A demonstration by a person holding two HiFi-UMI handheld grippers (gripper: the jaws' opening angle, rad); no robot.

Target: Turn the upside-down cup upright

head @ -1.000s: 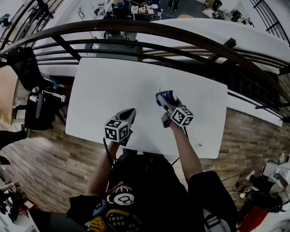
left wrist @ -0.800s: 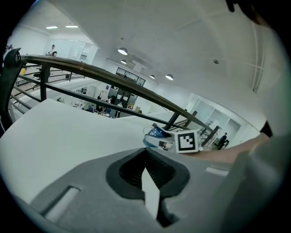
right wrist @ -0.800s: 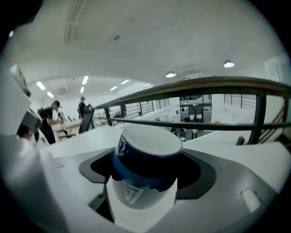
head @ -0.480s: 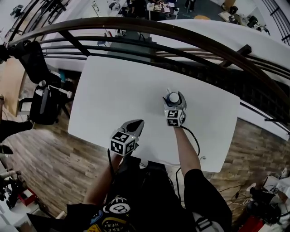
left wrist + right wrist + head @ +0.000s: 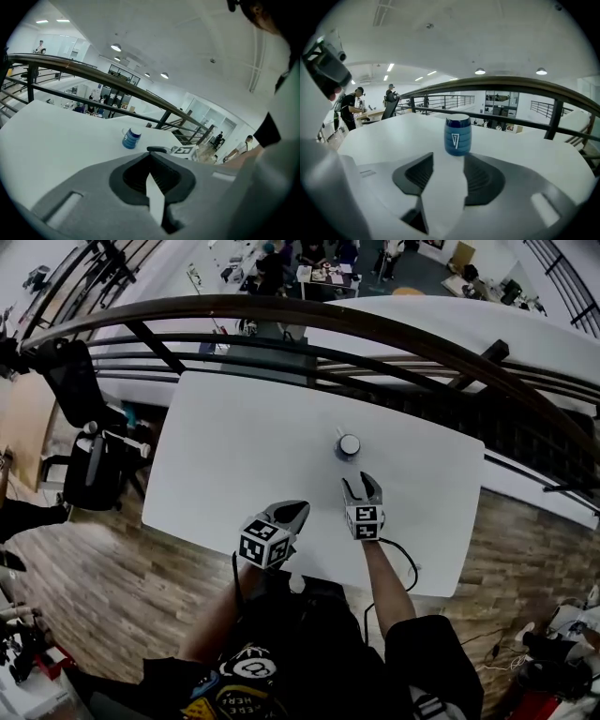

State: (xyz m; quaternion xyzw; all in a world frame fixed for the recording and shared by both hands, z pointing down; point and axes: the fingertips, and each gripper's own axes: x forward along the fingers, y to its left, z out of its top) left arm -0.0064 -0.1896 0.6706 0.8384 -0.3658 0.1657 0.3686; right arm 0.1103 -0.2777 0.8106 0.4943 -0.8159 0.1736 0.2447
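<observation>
Lower centre of head view: black short-sleeved T-shirt [image 5: 302, 638], printed graphics at lower left. Left gripper [image 5: 294, 511] and right gripper [image 5: 362, 485]: grey shells, black ribbed pads [image 5: 418, 174], white cube [image 5: 263, 542] with black square markers each. Black cable [image 5: 406, 555] off the right one.

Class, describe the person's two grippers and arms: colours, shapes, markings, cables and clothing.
Both the left gripper and the right gripper have pale grey, tapering jaws lined with dark ribbed pads. Each carries a white cube printed with black square markers. A black cable loops from the right one. The person wears a black short-sleeved top with printed patches.
</observation>
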